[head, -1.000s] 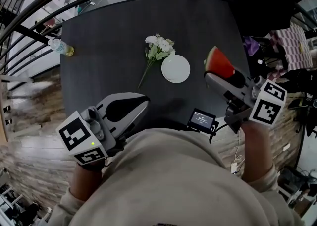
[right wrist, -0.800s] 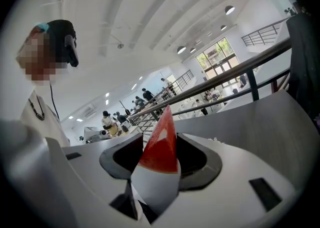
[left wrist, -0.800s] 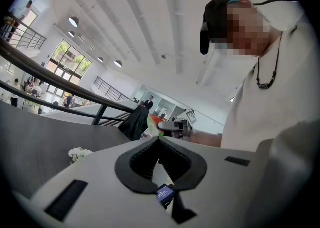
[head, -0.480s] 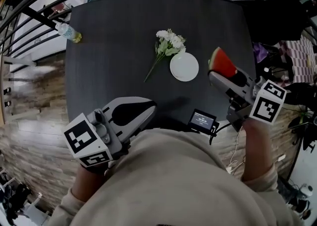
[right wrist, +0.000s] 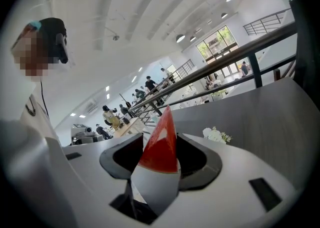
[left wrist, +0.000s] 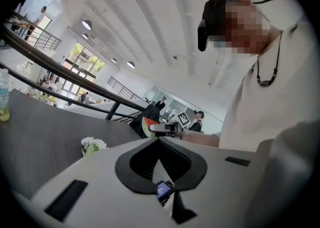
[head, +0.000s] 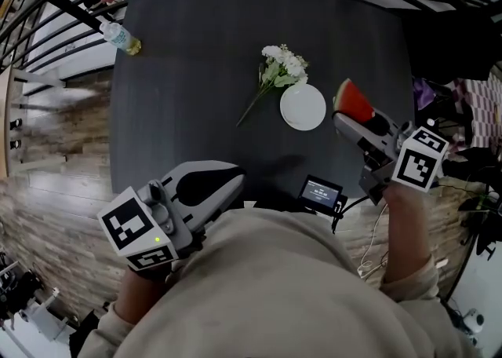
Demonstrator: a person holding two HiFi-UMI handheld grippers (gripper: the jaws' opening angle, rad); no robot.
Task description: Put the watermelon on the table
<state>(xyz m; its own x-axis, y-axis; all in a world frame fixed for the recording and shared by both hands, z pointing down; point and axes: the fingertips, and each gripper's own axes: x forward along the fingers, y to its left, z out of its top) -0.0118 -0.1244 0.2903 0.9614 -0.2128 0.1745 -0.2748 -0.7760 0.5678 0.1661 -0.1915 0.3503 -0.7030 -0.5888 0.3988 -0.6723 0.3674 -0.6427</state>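
Observation:
A wedge of watermelon point(head: 352, 102), red flesh with a green rind, is clamped in my right gripper point(head: 354, 118) and hangs over the right part of the dark table point(head: 188, 74), just right of a white plate point(head: 303, 107). In the right gripper view the red wedge point(right wrist: 162, 139) stands up between the shut jaws. My left gripper point(head: 234, 179) hovers at the table's near edge, jaws together with nothing held. From the left gripper view I see the watermelon point(left wrist: 145, 126) across the table in the other gripper.
A bunch of white flowers point(head: 279, 70) lies beside the plate. At the far left corner stands a plastic bottle point(head: 121, 37). A small device with a lit screen point(head: 319, 191) sits at the near edge. Railings ring the table; bags point(head: 463, 105) lie to the right.
The head view has shifted, so the table sits further right in frame. The right gripper with the watermelon has come slightly closer to the plate. The left gripper has stayed near the front edge.

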